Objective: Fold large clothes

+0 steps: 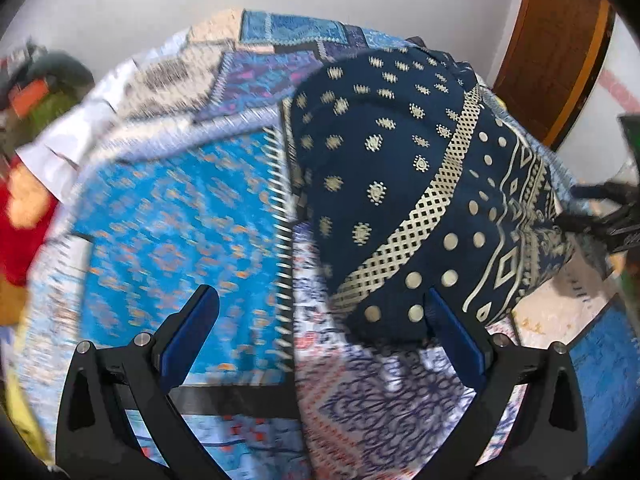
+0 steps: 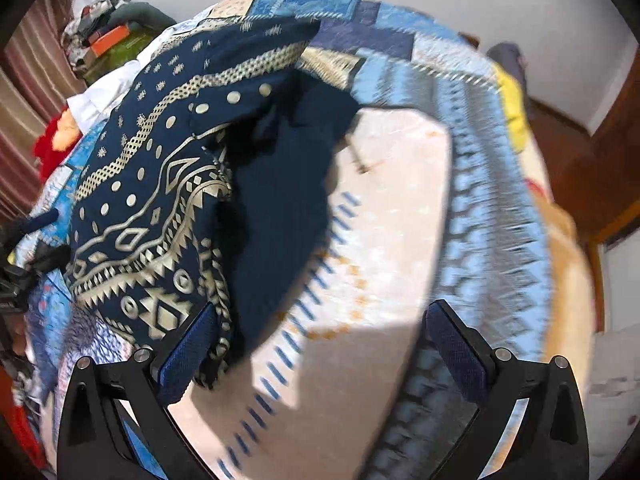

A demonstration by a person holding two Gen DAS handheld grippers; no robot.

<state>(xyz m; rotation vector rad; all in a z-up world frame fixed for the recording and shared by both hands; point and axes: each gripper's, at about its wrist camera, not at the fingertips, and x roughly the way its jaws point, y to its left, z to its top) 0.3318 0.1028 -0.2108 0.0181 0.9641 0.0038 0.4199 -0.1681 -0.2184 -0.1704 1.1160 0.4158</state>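
One garment [image 1: 400,184] — patchwork bedspread [image 1: 168,216] beneath

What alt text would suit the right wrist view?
A navy printed garment lies rumpled on a patchwork bedspread. The right gripper hangs over it with jaws open and nothing between them.

No readable text, labels, brands, numbers or signs showed in either wrist view. The navy cotton garment with cream dots and geometric print [image 1: 400,184] carried pattern only, no lettering. Same for the blue-and-cream patchwork bedspread [image 1: 168,216]: motifs, no characters. The orange flat box on the clutter pile at the back [image 2: 110,38] was too small and blurred to read.
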